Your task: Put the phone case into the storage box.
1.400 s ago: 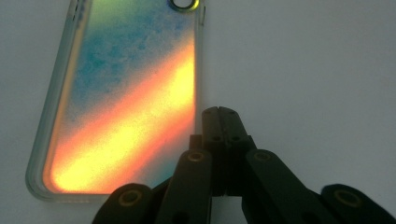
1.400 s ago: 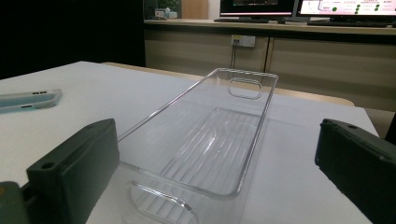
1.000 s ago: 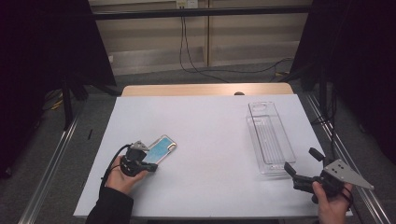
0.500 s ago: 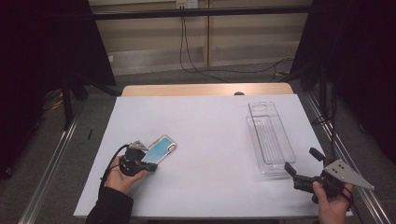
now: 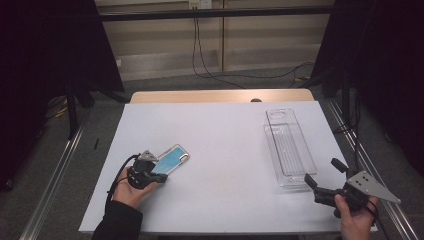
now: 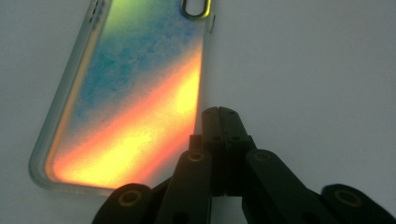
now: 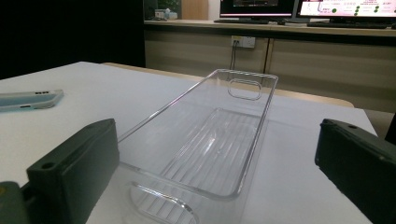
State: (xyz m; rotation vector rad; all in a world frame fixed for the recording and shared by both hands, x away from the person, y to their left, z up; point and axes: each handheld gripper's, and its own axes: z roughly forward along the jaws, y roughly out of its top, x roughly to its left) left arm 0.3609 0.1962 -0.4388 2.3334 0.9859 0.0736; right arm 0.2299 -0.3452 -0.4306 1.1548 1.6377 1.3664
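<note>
Nothing changed over the last second: your left gripper point(image 6: 219, 112) stayed clenched empty beside the phone case point(image 6: 135, 98) on the table point(image 5: 225, 145). Your right gripper point(image 7: 219, 154) stayed released, facing the tray point(image 7: 210, 154), so no pickup had begun.

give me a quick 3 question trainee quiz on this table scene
1. True or false: the left hand-held gripper has its jaws shut, beside the phone case.
2. Which thing does the right hand-held gripper face? A) phone case B) clear bin C) a mug
3. Fill in: the bin holds ______.

Key: 1 true, the closed jaws lie on the table at the case's long edge, with nothing seen between them. 2 B, its open jaws stand apart just short of the bin's near end. 3 nothing.
</note>
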